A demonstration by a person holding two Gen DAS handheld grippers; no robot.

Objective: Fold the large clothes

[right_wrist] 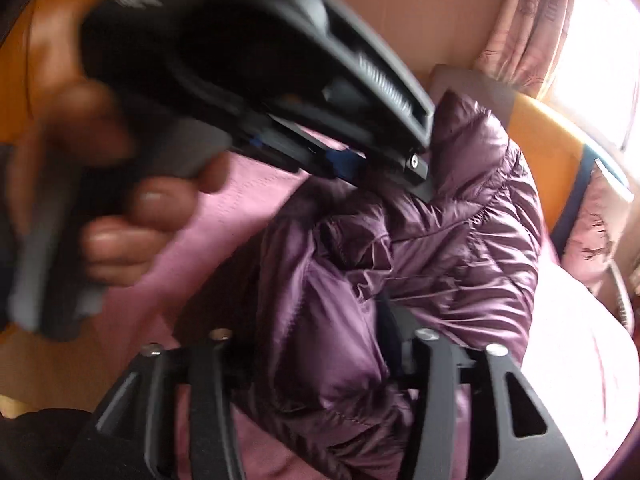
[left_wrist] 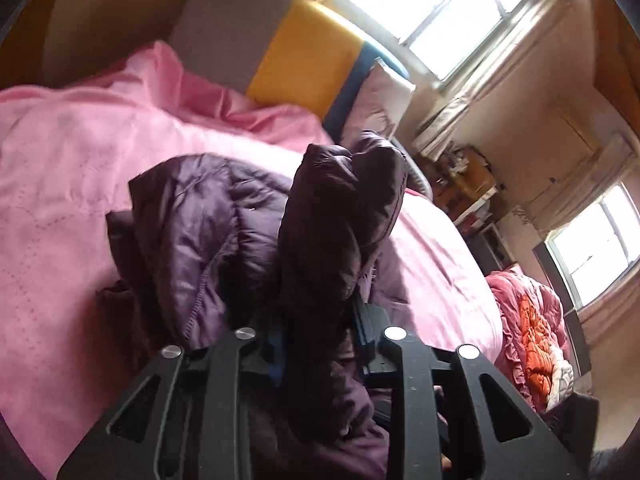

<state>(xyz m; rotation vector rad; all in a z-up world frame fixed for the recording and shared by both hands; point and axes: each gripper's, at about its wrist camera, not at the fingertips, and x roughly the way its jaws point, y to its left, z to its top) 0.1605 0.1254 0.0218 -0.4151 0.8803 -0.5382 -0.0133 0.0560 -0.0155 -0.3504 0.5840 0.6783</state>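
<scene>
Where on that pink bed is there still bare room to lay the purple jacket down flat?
The widest bare stretch of the pink bedspread lies left of the purple jacket, toward the crumpled pink bedding. A narrower strip runs between jacket and bed edge. The near middle is crowded: jacket, left gripper, right gripper.

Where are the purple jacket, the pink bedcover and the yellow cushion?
purple jacket (left_wrist: 208,216): left wrist view, quilted body panel.
pink bedcover (left_wrist: 68,168): left wrist view, flat top.
yellow cushion (left_wrist: 308,56): left wrist view, front face.
</scene>
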